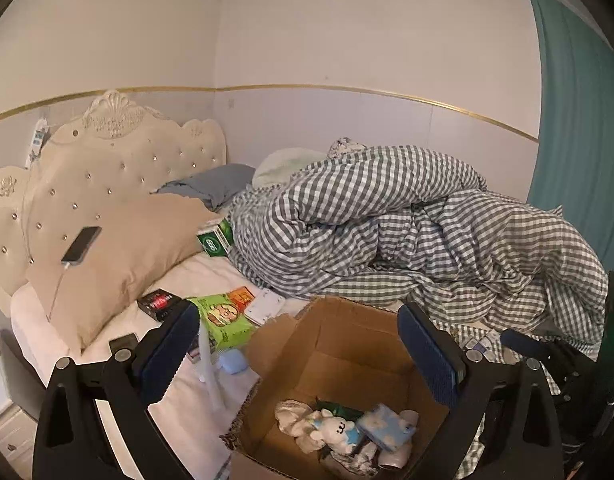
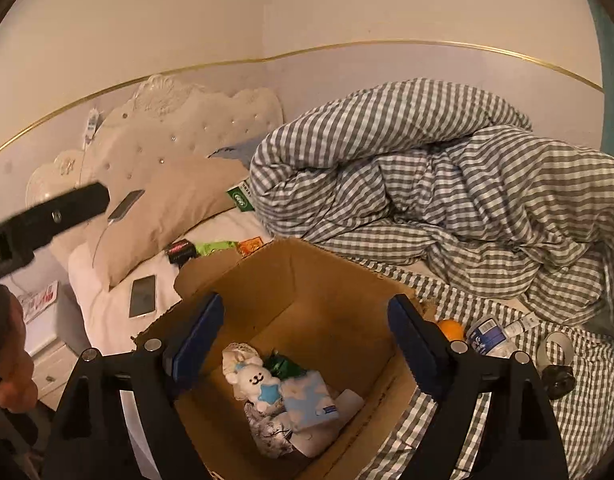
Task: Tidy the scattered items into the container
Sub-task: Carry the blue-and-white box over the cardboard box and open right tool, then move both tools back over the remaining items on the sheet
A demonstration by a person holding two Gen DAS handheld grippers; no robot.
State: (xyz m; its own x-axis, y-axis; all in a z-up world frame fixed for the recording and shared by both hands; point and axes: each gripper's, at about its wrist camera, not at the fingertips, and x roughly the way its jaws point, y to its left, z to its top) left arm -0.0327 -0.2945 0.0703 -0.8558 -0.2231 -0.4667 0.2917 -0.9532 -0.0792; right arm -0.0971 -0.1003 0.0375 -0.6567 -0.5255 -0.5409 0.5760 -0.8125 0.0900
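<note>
An open cardboard box stands on the bed. In it lie a white plush bunny, a cloud-print blue tissue pack and crumpled cloth. My left gripper hangs open over the box with nothing between its blue pads. My right gripper is also open and empty above the same box, over the bunny. Left of the box lie a green snack pack, a black-and-red box and a pale blue item. To its right sit an orange, a blue-white bottle and a tape roll.
A bunched checked duvet fills the bed behind and right of the box. A beige pillow with a phone leans on the tufted headboard. A second phone lies on the sheet. A hand shows at left.
</note>
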